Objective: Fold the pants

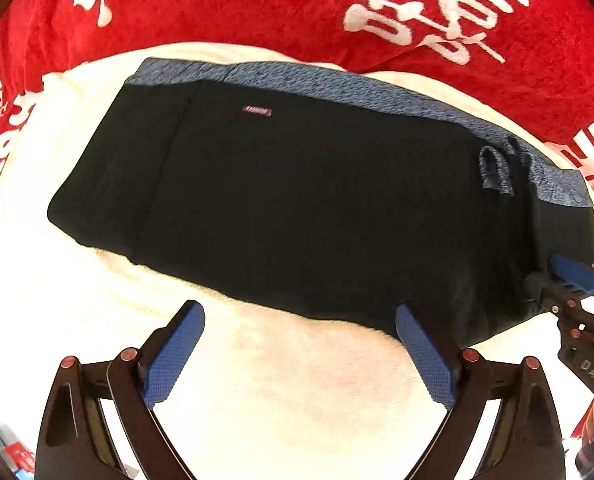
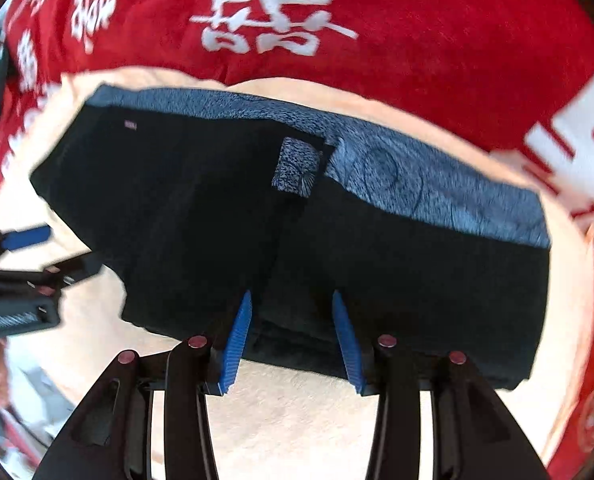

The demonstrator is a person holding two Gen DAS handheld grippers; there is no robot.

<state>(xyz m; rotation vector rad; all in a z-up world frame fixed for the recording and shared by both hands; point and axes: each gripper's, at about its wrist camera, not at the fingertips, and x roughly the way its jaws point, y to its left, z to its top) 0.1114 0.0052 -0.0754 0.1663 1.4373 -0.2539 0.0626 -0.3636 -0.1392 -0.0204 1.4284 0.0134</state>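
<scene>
Fingers of the left gripper point(image 1: 299, 354) spread wide, holding nothing, hovering over the cream towel point(image 1: 277, 392) just near of the pants' near edge. Pants point(image 1: 297, 208), black with a blue patterned waistband point(image 1: 337, 84) along the far side, lie flat as a folded slab on the towel; red cloth point(image 1: 257, 4) with white characters beyond. Right gripper point(image 2: 293, 338) at the near edge farther right, fingers partly apart, straddling the hem fabric; cannot tell if they touch it. Step, by my reading: a fold is laid, the next grasp being set. Next move calls for both grippers to pinch the near edge evenly before lifting it over.
</scene>
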